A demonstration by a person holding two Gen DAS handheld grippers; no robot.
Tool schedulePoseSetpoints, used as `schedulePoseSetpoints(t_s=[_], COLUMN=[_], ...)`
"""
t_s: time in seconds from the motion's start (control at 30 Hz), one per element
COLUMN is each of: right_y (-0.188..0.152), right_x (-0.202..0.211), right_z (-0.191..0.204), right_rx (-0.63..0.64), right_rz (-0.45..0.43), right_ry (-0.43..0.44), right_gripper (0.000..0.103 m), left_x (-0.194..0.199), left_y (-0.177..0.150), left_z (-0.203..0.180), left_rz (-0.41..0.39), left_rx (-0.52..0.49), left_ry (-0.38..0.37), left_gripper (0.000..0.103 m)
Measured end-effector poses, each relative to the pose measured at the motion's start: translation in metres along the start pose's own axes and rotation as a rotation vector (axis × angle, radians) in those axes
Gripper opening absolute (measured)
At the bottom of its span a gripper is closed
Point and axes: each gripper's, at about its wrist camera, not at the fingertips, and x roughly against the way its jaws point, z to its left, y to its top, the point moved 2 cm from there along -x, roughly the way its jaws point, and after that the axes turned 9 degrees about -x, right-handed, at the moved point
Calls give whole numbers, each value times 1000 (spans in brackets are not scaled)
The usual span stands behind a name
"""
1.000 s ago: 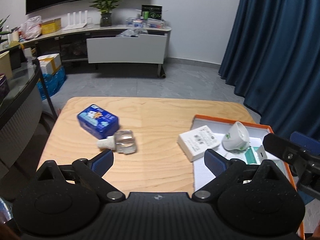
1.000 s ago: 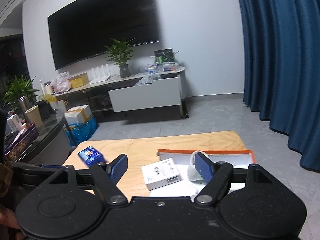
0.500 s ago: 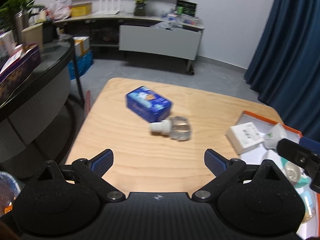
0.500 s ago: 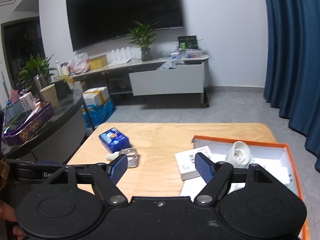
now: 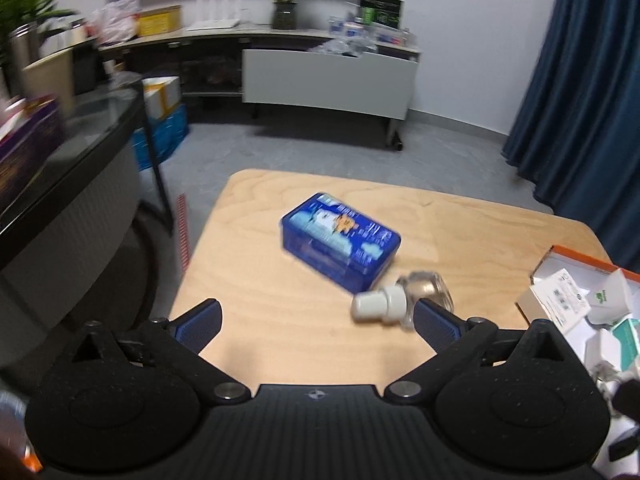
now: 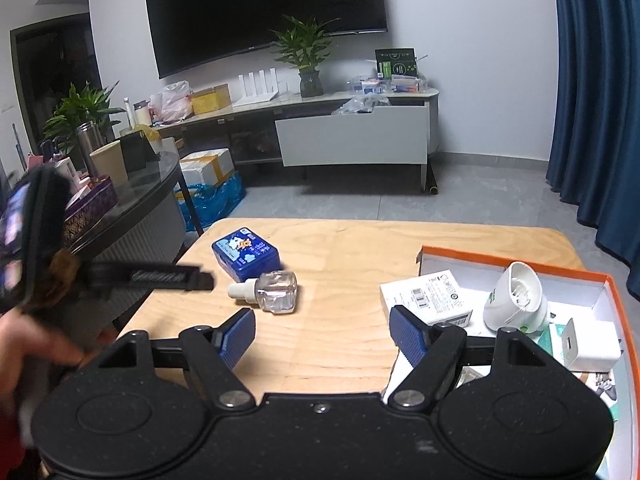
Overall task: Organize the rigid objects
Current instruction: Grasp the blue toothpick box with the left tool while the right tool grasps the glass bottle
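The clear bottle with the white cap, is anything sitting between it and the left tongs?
Nothing visible does. The clear bottle lies on its side on the table, just ahead of the open left tongs and near their right finger. The blue tin sits behind it, not in the path.

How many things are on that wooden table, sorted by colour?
Blue: 1, the tin.
Clear: 1, the little bottle with a white cap.
White: 3, the flat box, the round plug-in device and the charger.
Orange: 1, the tray holding the white things.
Total: 6.
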Motion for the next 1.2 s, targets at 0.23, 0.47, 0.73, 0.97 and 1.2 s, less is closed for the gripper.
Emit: schedulePoseSetpoints(t_s=[0.23,0.47,0.73,0.97,1.2], right_y=[-2,-2,1,3,3], right_x=[-12,-31,-73,-120,-168], right_z=[0,3,13,37,55], right_rx=[-4,-2,-2,23,57], right_rz=[21,46,99,136,162], right_ry=[16,31,61,122,67], right_gripper=[88,88,89,93,94], left_x=[-55,-92,-85,-28,16], left_y=[17,24,17,7,-10], left_z=[-3,2,12,49,48], left_rz=[-4,8,-14,-24,-58], left_rx=[-145,-294,-220,-74,-34], left_ry=[-39,-97,-90,14,34], left_gripper=[103,103,96,94,94])
